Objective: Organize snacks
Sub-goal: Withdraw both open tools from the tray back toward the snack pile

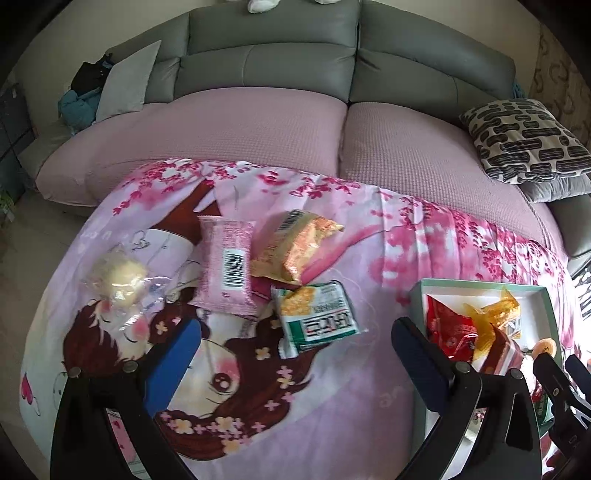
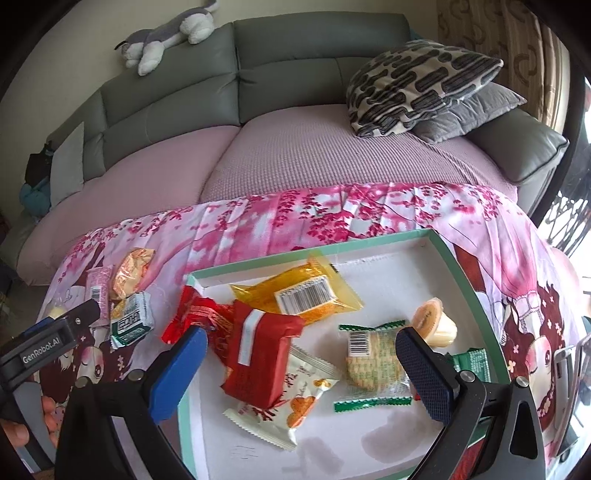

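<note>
Pink cartoon-print cloth (image 1: 332,406) carries loose snack packets; left gripper (image 1: 295,332) and right gripper (image 2: 303,354) both gape wide, holding nothing.

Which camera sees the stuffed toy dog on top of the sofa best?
The right wrist view. The stuffed toy dog lies whole along the sofa back there, grey and white. In the left wrist view only its white paws peek in at the top edge.

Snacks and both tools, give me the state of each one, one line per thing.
Left tool: open, empty.
Right tool: open, empty.
Box: lidless, partly filled.
Red packet: sealed, in box.
Orange packet: sealed, in box.
Pink packet: sealed, outside box.
</note>
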The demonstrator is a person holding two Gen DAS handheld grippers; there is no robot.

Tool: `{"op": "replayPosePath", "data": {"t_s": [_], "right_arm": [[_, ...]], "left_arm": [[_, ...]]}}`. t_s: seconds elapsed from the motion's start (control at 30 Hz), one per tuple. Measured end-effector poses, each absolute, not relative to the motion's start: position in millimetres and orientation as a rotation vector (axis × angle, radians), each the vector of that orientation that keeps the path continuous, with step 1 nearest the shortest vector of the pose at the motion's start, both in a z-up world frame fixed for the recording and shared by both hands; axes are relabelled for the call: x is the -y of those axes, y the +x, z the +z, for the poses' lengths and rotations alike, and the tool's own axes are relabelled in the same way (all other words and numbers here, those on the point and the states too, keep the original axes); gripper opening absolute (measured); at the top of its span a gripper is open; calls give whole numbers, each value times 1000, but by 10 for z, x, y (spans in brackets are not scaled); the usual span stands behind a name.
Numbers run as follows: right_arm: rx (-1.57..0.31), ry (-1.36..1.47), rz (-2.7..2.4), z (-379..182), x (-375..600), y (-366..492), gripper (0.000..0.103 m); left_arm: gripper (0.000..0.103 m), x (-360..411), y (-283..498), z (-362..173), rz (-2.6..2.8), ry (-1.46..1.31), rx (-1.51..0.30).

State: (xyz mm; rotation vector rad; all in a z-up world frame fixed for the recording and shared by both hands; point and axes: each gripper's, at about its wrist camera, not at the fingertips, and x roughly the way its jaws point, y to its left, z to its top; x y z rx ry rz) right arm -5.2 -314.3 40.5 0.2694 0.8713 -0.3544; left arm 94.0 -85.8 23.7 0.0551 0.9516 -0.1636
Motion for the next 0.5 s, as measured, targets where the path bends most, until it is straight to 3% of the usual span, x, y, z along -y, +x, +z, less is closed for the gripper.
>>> {"op": "replayPosePath", "data": {"t_s": [0.5], "right_arm": [[-864,174,-169,408,2372,195,103]], "left_arm": [[103,19,1039,255,41,81,-948]]}}
